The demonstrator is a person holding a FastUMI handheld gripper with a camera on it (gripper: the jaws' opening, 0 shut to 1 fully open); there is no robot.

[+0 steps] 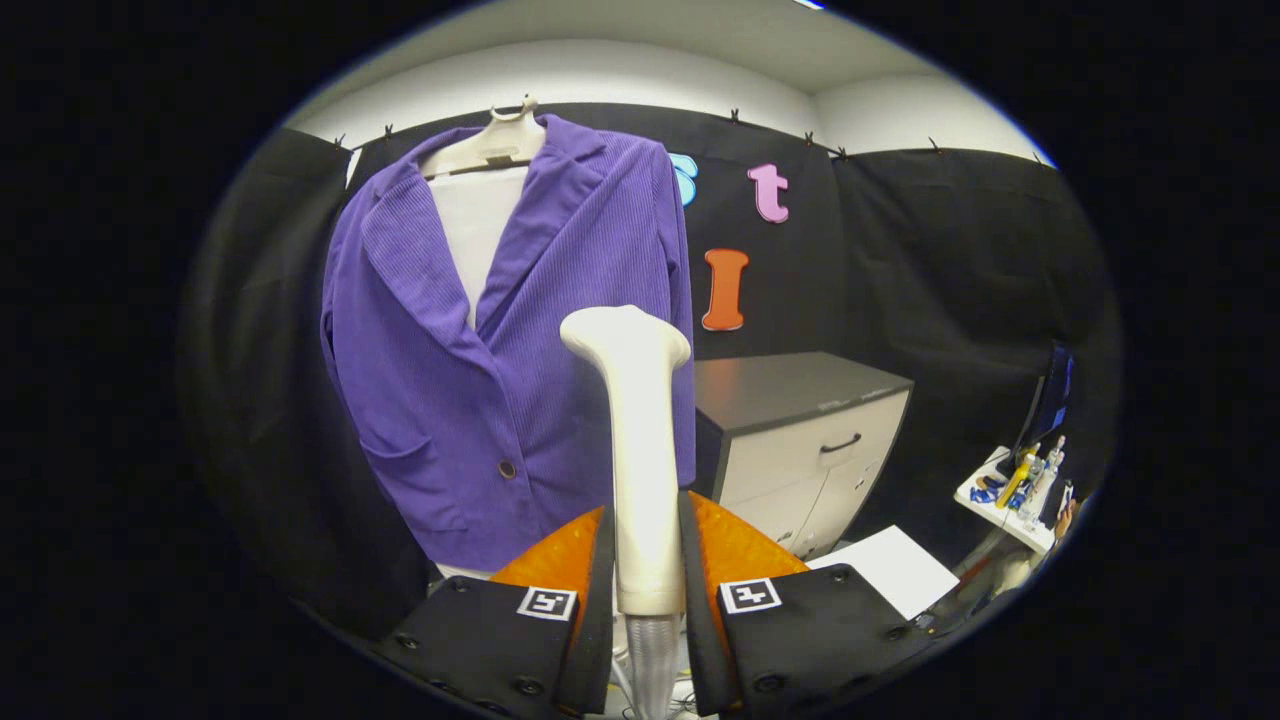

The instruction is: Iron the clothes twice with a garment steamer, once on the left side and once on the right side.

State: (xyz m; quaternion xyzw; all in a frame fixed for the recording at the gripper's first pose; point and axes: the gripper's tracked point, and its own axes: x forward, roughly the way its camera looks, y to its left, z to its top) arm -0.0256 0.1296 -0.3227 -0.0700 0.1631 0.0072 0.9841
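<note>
Tool (646, 560) clamped on steamer handle (640, 450), head clear of purple jacket (470, 360); by appearance, both ironing passes remain.

Grey-topped cabinet (800, 395) with pale drawer fronts, top bare. White paper sheet (885, 570) flat on floor in front of the cabinet. Small white side table (1000, 515) right of the cabinet, carrying bottles (1030, 470), small clutter. Gripper (645, 520) fingers clamp white steamer handle (640, 430).
</note>
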